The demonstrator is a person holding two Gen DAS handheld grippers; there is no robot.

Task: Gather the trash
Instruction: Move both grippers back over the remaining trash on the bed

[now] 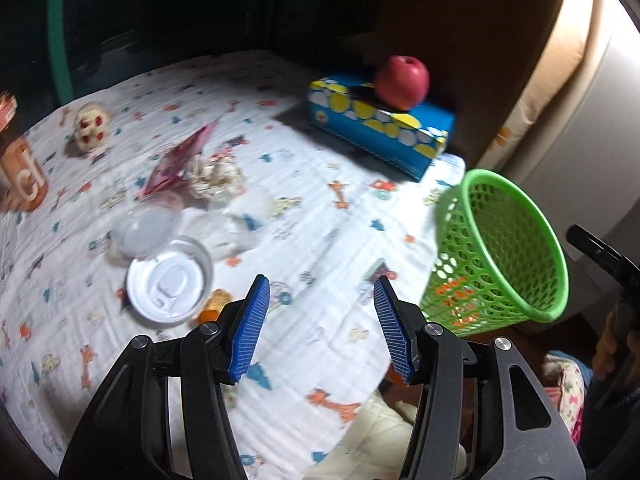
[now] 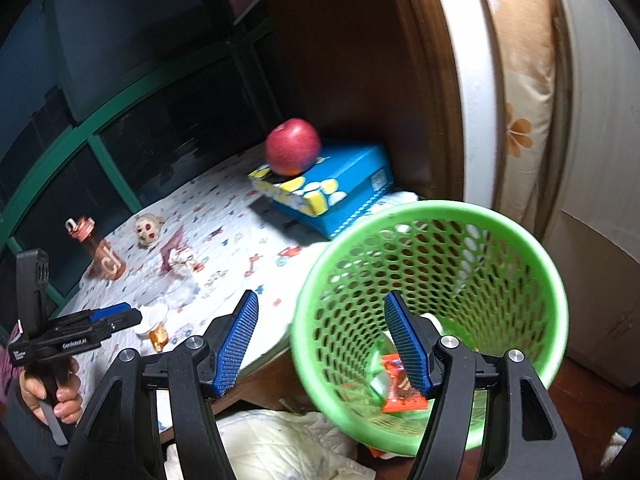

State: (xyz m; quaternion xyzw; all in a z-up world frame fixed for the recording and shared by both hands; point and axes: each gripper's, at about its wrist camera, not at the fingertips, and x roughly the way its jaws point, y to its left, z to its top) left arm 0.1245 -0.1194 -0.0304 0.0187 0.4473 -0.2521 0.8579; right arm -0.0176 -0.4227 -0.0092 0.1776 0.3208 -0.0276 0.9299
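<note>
1. The green basket (image 2: 430,320) is not sitting flat. It stands at the table's right edge, tipped with its mouth toward the person, and I can't tell what holds it there. A knock from either tool could topple it to the floor and spill the orange wrapper (image 2: 400,388) already lying in it.

2. The right gripper (image 2: 320,340) hangs over the basket's near rim with its jaws apart and nothing between them. One blue pad is inside the mouth, the other outside over the table edge. If it sank from here, that rim is what it would catch.

3. The left gripper (image 1: 320,320) is also empty and spread, tilted down over the patterned cloth (image 1: 320,200). The remaining rubbish lies from nine to eleven o'clock of it: the orange scrap (image 1: 214,306) and the white plastic lid (image 1: 170,280) nearest, the clear cup (image 1: 146,230) beyond, then the crumpled paper ball (image 1: 214,178) touching the pink packet (image 1: 180,160).

4. That cluster is tight. A sloppy reach for the scrap could nudge the lid away, and the thin lid looks hard to pinch off soft cloth.

5. The apple (image 1: 402,82) on the blue tissue box (image 1: 380,128), the small doll head (image 1: 92,126) and the orange bottle (image 1: 22,168) are no rubbish, I'd say; grabbing one would be a mistake.

6. In the right view, the person's left hand (image 2: 52,392) grips its tool's handle at about eight o'clock, with the tool aimed across the table.
</note>
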